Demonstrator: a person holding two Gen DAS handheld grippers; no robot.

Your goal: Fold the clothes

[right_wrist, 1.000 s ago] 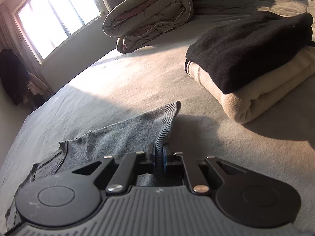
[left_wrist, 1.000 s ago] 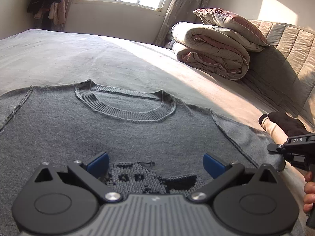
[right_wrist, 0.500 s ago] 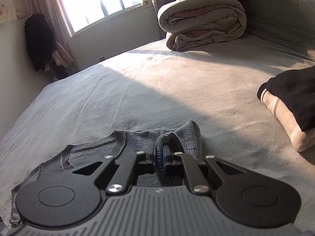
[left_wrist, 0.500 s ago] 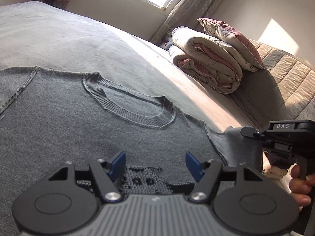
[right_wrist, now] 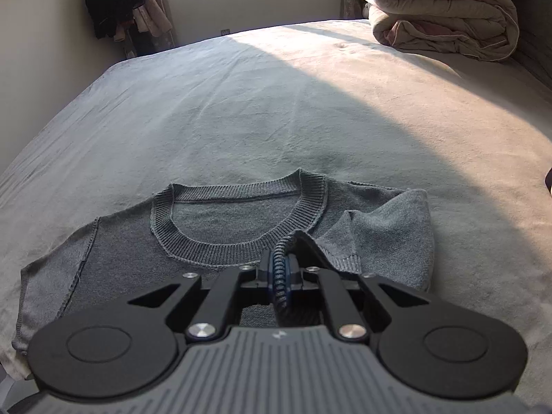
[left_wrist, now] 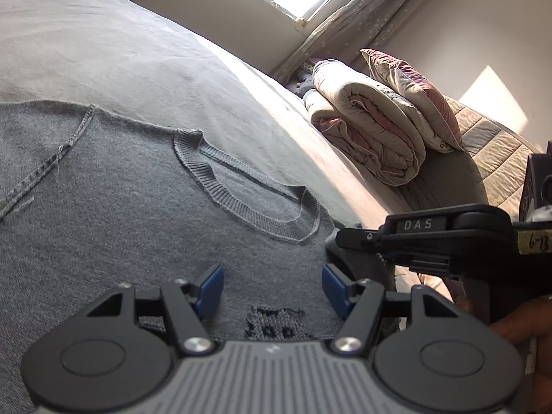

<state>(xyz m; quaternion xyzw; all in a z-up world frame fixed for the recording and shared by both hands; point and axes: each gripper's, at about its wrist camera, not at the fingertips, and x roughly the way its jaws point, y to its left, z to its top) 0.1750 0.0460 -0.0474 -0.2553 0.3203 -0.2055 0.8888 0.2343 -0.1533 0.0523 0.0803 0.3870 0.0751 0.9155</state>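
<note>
One grey sweater (right_wrist: 220,238) flat on bed (right_wrist: 276,103), collar toward window. Left gripper (left_wrist: 272,288) released, hovering above sweater chest, nothing between pads. Right gripper (right_wrist: 281,277) clenched on ribbed sleeve cuff (right_wrist: 281,276), sleeve folded inward by collar. One rolled duvet (right_wrist: 445,10) far right, well apart.

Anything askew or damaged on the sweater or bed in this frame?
Nothing stands out. The grey sweater lies flat on the bed, its one sleeve bunched only because the right gripper is shut on its ribbed cuff, mid-fold. The left gripper hovers open.
</note>
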